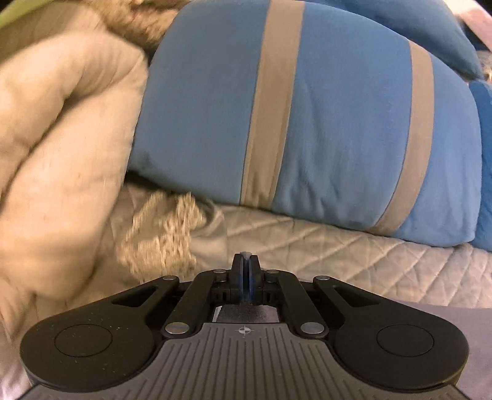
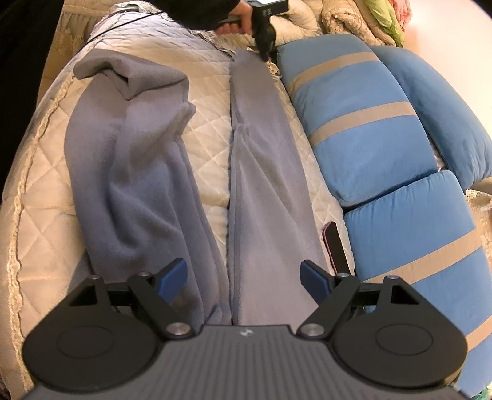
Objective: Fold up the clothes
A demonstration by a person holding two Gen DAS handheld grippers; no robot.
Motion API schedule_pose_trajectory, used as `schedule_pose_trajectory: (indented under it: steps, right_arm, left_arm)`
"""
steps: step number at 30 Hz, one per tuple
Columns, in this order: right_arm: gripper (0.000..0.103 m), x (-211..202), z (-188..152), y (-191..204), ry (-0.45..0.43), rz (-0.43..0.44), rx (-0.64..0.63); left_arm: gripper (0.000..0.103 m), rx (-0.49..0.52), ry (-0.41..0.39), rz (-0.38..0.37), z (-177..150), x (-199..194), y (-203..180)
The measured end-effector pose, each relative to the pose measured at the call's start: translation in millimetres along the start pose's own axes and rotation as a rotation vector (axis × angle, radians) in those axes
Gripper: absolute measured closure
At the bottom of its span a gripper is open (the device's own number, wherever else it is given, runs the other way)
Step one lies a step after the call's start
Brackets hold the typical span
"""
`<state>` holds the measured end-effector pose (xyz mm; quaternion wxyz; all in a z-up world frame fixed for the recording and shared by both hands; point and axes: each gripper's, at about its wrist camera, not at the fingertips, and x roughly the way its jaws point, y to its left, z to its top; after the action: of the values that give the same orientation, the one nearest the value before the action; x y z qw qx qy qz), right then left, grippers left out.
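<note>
Grey fleece trousers (image 2: 264, 172) lie flat on the quilted cover, with the two legs running away from me and the left leg (image 2: 132, 172) bunched at its far end. My right gripper (image 2: 243, 280) hangs open over the waist end, with the right leg passing below its blue pads. My left gripper (image 2: 266, 52) sits at the far tip of the right leg. In the left wrist view the left gripper (image 1: 245, 261) is shut, with a pale sliver of fabric pinched at the fingertips. Grey fleece (image 1: 461, 326) shows under it.
Blue cushions with beige stripes (image 2: 369, 138) (image 1: 338, 123) line the right side of the trousers. A cream quilted cover (image 2: 206, 123) lies under everything. A bulky cream blanket (image 1: 61, 138) sits at the left. A slim dark flat object (image 2: 336, 243) lies between the trousers and the cushion. A person's hand (image 2: 243, 18) holds the left gripper.
</note>
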<state>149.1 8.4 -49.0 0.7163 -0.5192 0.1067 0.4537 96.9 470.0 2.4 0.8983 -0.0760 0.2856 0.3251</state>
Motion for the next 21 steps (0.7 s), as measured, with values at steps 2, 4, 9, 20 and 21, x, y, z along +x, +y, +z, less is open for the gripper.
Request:
schedule_pose_trajectory:
  steps: [2,4,9,20,21]
  right_arm:
    - [0.015,0,0,-1,-0.001,-0.004,0.0]
    - [0.015,0,-1,-2,-0.002,-0.01,0.001]
    - [0.013,-1,-3,-4,0.0,-0.022,0.006]
    - [0.012,-9,-15,-20,0.011,-0.056,0.091]
    - [0.012,-10,-18,-25,0.014,-0.063,0.108]
  left_arm:
    - [0.096,0.035,0.008,0.013,2,4,-4]
    - [0.091,0.025,0.046,0.012,3,9,-5]
    - [0.038,-0.112,0.028,0.015,2,-7,8]
    - [0.037,-0.127,0.086,-0.102,-14,-95,-20]
    - [0.037,-0.109,0.094,-0.132,-16,-109,-28]
